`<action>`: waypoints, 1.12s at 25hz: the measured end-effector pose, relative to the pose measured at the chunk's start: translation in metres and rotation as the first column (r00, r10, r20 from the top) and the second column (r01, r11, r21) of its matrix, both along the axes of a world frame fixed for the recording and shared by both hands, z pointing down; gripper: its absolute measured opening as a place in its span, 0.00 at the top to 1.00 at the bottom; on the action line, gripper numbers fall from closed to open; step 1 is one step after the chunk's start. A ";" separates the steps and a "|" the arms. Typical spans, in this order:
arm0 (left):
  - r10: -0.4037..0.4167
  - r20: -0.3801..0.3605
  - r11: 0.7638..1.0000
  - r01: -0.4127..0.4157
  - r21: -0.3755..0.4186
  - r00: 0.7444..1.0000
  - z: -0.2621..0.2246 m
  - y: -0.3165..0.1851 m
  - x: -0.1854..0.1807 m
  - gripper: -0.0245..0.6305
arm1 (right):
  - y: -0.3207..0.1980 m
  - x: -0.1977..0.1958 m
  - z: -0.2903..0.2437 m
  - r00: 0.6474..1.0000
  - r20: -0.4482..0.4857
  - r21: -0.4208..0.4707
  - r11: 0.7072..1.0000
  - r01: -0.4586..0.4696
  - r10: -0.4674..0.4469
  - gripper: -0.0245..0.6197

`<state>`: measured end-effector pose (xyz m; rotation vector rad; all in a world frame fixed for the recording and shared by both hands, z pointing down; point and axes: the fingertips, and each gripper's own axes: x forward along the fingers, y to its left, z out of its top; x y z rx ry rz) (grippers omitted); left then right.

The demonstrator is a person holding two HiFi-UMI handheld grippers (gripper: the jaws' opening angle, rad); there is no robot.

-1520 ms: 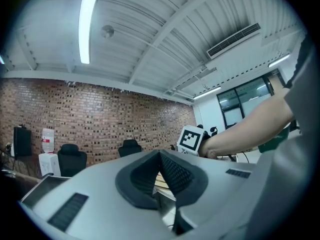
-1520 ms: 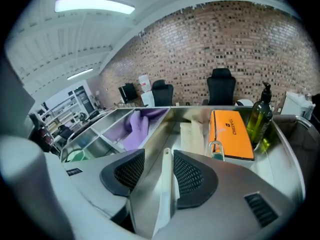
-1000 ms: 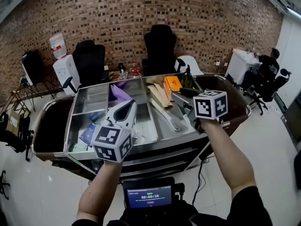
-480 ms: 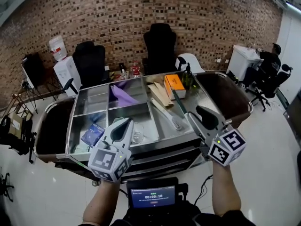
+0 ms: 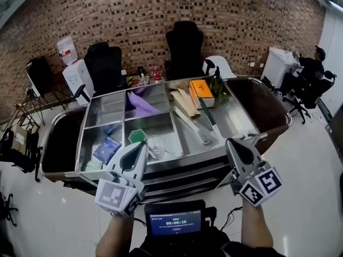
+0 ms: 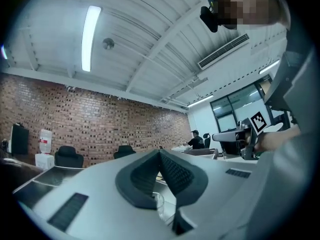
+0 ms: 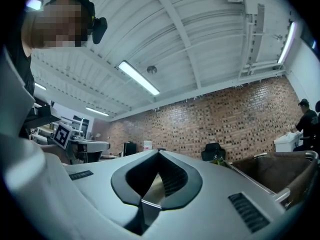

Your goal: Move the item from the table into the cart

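Observation:
The steel cart (image 5: 161, 166) stands in front of me with several open compartments. In them lie a purple cloth (image 5: 140, 104), an orange box (image 5: 202, 89), a white brush (image 5: 191, 126), a green-handled tool (image 5: 210, 116), a green cup (image 5: 137, 136) and a blue packet (image 5: 109, 148). My left gripper (image 5: 134, 155) (image 6: 160, 154) hangs at the cart's front edge, shut and empty. My right gripper (image 5: 236, 146) (image 7: 159, 154) is level with it at the front right corner, also shut with nothing between its jaws.
A brown table (image 5: 258, 105) curves behind and beside the cart. Black office chairs (image 5: 185, 47) and a water dispenser (image 5: 73, 71) stand along the brick wall. A person sits at a desk (image 5: 313, 71) far right. A small screen (image 5: 173, 222) is just below me.
Both grippers have drawn back and down from over the cart to its front edge. The right gripper left the right compartment, where the green-handled tool now lies, and its jaws closed.

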<state>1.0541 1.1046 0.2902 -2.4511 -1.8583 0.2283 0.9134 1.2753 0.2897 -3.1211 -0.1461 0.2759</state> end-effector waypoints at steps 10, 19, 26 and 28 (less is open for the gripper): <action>0.001 -0.010 0.999 -0.001 0.034 1.000 0.005 -0.001 -0.006 0.96 | 0.003 -0.006 0.012 0.999 0.031 -0.010 1.000 -0.019 0.019 0.96; 0.023 -0.012 0.998 -0.022 0.060 1.000 0.011 0.002 -0.010 0.96 | 0.001 -0.006 0.014 0.999 0.036 0.011 1.000 -0.019 0.019 0.96; -0.003 0.003 0.998 0.003 0.061 1.000 0.015 -0.005 -0.004 0.96 | 0.002 -0.007 0.014 0.999 0.036 0.014 1.000 -0.028 0.028 0.96; -0.007 0.009 0.998 0.006 0.062 1.000 0.017 -0.007 -0.003 0.96 | 0.000 -0.006 0.015 0.999 0.037 0.015 1.000 -0.026 0.026 0.96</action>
